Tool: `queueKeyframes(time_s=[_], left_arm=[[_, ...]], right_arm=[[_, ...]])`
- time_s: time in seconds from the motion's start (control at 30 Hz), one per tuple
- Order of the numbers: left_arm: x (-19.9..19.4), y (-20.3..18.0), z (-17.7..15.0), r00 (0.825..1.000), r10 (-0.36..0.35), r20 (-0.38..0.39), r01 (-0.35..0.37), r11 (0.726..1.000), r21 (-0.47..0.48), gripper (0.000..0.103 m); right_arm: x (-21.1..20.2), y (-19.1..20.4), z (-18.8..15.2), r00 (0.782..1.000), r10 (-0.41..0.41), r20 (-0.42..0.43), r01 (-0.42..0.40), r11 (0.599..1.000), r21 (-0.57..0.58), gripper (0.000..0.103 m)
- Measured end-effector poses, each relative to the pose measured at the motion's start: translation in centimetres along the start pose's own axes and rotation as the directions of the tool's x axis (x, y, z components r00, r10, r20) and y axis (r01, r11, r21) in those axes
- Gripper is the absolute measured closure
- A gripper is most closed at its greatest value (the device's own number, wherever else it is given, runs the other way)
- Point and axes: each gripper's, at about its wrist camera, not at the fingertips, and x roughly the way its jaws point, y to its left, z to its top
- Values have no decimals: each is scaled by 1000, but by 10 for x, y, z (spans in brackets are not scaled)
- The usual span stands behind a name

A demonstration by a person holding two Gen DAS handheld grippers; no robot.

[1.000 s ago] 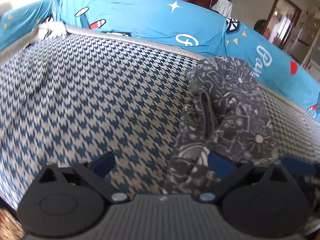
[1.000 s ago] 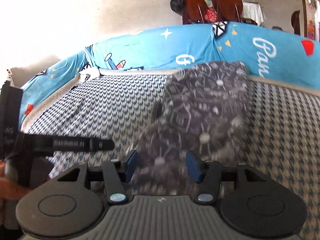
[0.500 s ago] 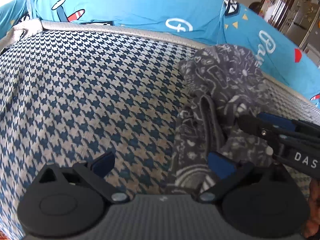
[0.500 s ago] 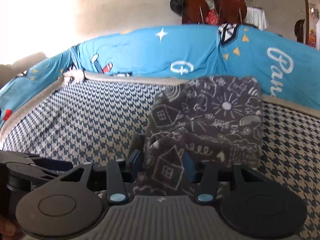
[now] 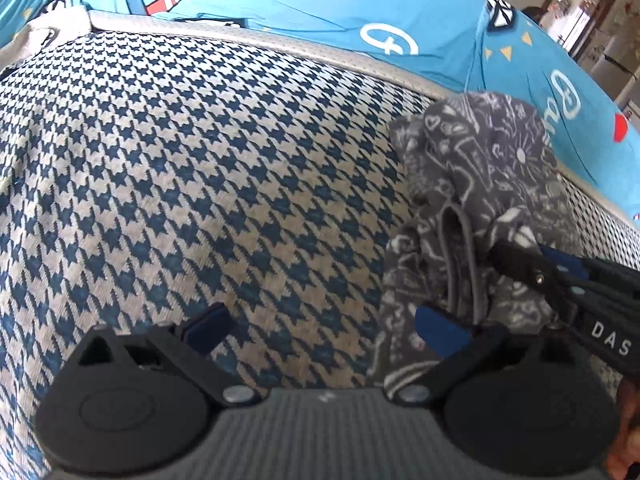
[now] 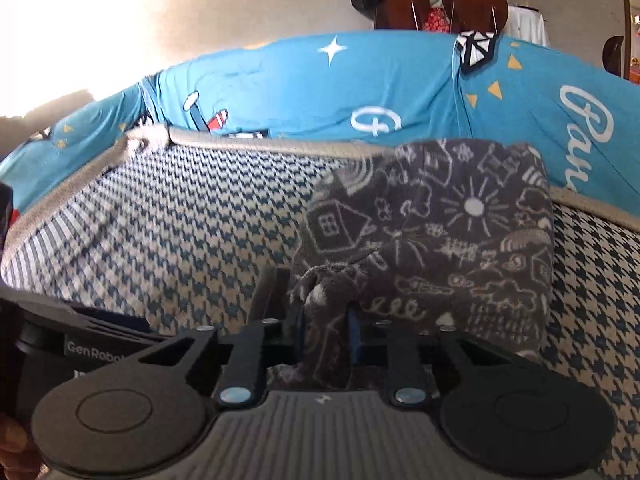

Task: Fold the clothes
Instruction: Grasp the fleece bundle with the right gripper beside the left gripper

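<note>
A dark grey garment with white doodle print (image 6: 440,220) lies bunched on a blue-and-cream houndstooth cover (image 6: 180,240). My right gripper (image 6: 326,332) is at the garment's near edge. Its jaws are closing, and a raised fold of the cloth is pinched between the blue pads. In the left wrist view the garment (image 5: 480,168) lies at the right, with the right gripper (image 5: 520,268) reaching into it from the right edge. My left gripper (image 5: 324,328) stands open over the bare cover. Its right finger (image 5: 440,330) is at the garment's left edge, and nothing is between its pads.
A bright blue sheet with cartoon prints (image 5: 300,8) runs along the far side, beyond a beige piped edge (image 5: 260,44). Wooden chairs piled with clothes (image 6: 436,4) stand behind it by a pale wall. A doorway (image 5: 580,4) shows at the far right.
Both grippers moved in toward the garment. The right gripper's jaws narrowed from wide apart onto a fold of the grey cloth, and it came into the left wrist view from the right.
</note>
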Motion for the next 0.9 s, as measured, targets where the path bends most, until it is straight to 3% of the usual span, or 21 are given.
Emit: queueKeyframes(time_s=[0.1, 0.2, 0.37, 0.67, 0.9], left_arm=[[-7, 3, 1, 1000, -10, 18, 11, 1000, -20, 0], [-14, 5, 2, 999, 24, 45, -23, 999, -23, 0], [-10, 6, 1, 998, 64, 18, -63, 997, -36, 0], [-19, 7, -3, 999, 18, 34, -17, 1000, -24, 0], [-28, -11, -5, 998, -27, 62, 25, 999, 32, 0]], right_arm=[[-1, -5, 5, 998, 52, 37, -54, 997, 53, 82], [5, -6, 7, 994, 94, 58, -100, 990, 96, 82], [23, 5, -5, 996, 82, 41, -84, 995, 50, 73], [5, -8, 9, 990, 139, 1, -137, 978, 154, 55], [-19, -26, 17, 975, 221, -5, -213, 946, 246, 50]])
